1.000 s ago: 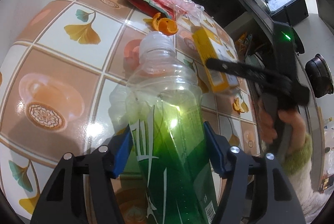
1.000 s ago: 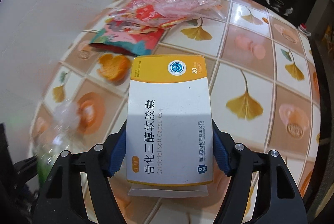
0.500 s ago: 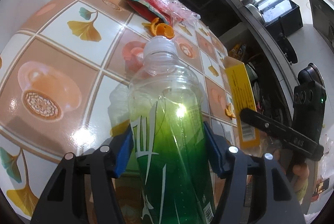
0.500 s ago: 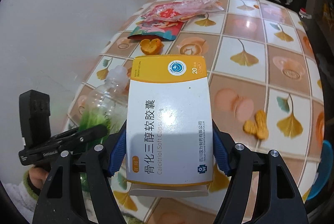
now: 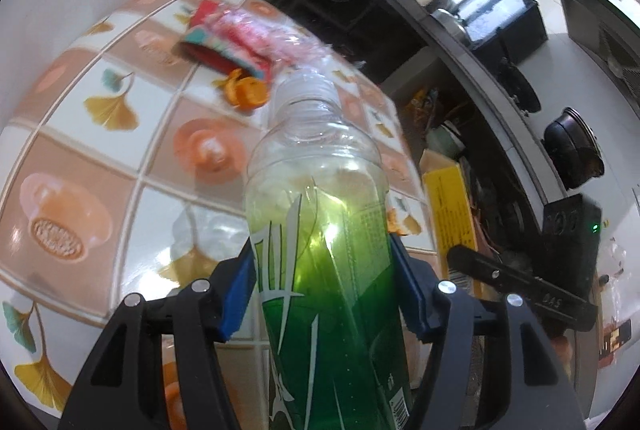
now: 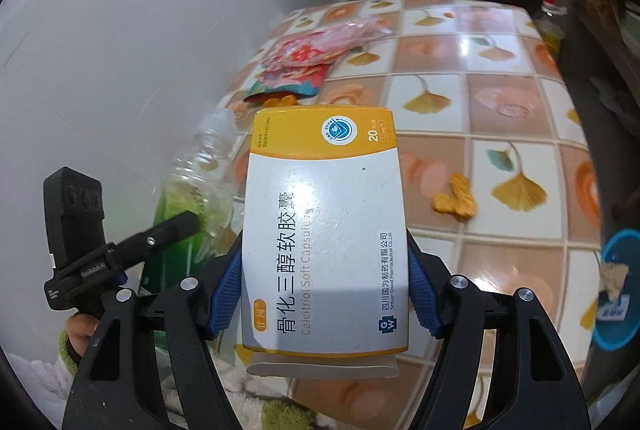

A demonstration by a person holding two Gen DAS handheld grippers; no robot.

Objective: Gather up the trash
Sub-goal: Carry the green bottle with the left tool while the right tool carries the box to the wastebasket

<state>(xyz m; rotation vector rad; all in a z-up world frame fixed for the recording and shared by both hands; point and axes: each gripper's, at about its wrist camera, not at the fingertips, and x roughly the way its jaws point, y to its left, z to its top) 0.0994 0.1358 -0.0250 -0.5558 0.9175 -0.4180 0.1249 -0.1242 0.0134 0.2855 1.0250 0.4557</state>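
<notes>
Carrying two pieces of trash clear of the tiled surface [image 6: 500,77], one in each pair of tongs.

Left tongs [image 5: 320,294] are clenched on the green-labelled plastic bottle [image 5: 320,230], gripped low on its body with the neck pointing far, likely for a steady carry. Right tongs [image 6: 324,282] are clamped on the flat sides of a medicine box [image 6: 324,230]. More trash lies on the far surface: red snack wrapper [image 6: 296,77], clear pink bag [image 6: 344,29], orange peel [image 5: 244,93], and fried crumbs [image 6: 456,197] to the right. A blue bin [image 6: 616,290] at the near right edge looks like the drop point; nothing blocks it.
</notes>
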